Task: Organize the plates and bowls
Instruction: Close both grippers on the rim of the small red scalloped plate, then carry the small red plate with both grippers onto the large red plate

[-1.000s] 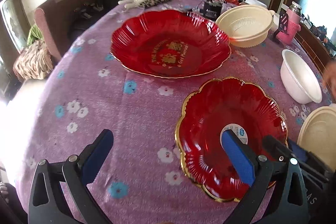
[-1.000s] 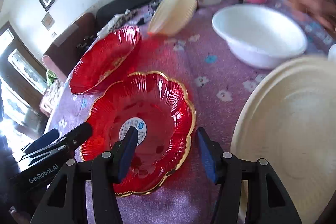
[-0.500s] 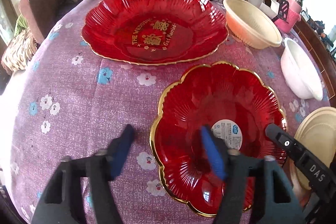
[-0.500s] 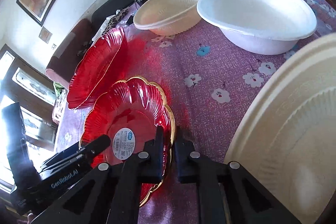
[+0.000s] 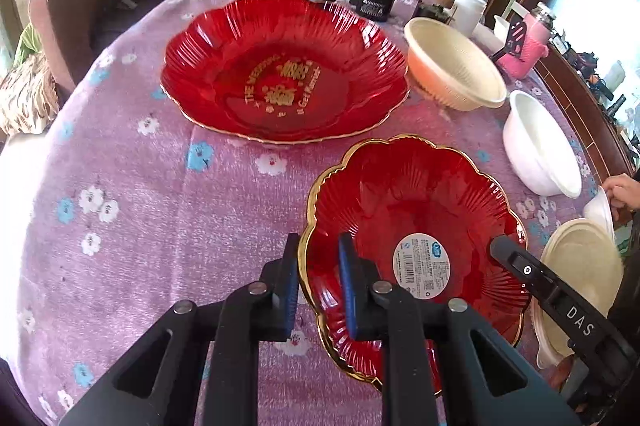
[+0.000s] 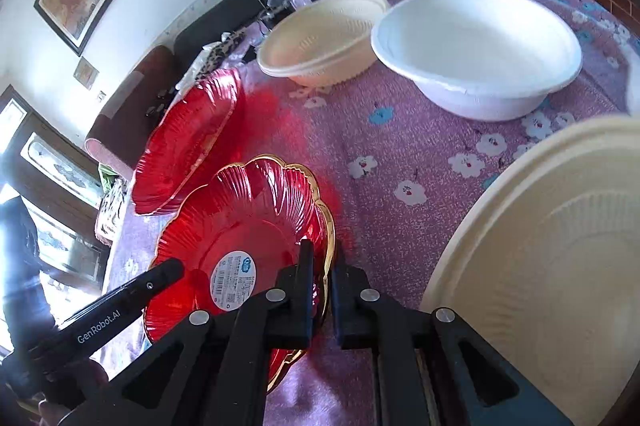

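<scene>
Small red plate (image 5: 416, 226), gold-rimmed and scalloped, sat on the counter (image 5: 152, 210) near its front edge, just short of the large red plate (image 5: 284, 70). Left claw (image 5: 318, 290) had just been closing and straddled the near-left rim, one blue pad outside, one inside; pads looked pressed to the rim. Right claw (image 6: 322, 290) was clamped on the opposite rim, jaws all but together with the gold edge between. Cream bowl (image 5: 452, 62) and white bowl (image 5: 540, 142) stood beyond to the right; a cream plate (image 6: 552, 266) lay just beside the right claw. A person's hand (image 5: 622, 186) rested by the far right edge. Judged step: lift the small plate with both claws, likely onto the large one. Advice: raise both sides together and level, since the glossy rim may slip; clear the large plate's edge before lowering, centre it, release together.
</scene>
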### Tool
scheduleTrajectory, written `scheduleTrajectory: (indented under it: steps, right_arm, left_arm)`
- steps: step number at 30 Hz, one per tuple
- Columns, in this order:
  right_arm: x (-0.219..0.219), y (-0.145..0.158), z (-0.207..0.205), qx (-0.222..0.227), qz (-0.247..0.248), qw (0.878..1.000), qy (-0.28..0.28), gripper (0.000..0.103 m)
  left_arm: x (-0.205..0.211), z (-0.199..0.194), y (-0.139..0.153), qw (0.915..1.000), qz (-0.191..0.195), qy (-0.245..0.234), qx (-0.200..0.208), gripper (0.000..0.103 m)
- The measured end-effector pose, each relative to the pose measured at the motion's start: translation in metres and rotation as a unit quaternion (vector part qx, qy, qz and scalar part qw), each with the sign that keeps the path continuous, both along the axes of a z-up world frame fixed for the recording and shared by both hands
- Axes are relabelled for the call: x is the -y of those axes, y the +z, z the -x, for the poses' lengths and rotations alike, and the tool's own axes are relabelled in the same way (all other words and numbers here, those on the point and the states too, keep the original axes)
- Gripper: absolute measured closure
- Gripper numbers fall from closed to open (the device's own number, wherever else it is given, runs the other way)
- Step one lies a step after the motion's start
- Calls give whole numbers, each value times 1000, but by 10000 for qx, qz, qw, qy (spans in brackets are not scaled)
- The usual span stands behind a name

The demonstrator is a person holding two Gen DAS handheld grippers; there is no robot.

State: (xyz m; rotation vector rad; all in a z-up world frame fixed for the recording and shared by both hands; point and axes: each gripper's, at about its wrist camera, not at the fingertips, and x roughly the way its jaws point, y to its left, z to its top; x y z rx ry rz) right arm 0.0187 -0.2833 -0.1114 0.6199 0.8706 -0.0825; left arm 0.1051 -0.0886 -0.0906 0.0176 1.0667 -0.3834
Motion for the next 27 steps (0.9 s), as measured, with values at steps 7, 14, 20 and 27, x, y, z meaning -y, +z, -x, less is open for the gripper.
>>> scheduleTrajectory:
  steps: [7, 14, 20, 27]
  right_arm:
    - [-7, 22, 11, 233, 139, 9996, 21, 95]
    - [-23, 65, -16, 489, 283, 9982, 188, 95]
    - [-43, 84, -86, 496, 378, 9974, 373, 95]
    - [-56, 67, -155, 273, 337, 9979, 474, 95]
  left_arm:
    - [-14, 14, 27, 9996, 173, -28, 235, 86]
    - [-28, -21, 69, 9987, 24, 71, 502, 85]
    - [-39, -78, 77, 9973, -304, 309, 596, 83]
    - [-52, -131, 56, 9967, -479, 499, 434, 83]
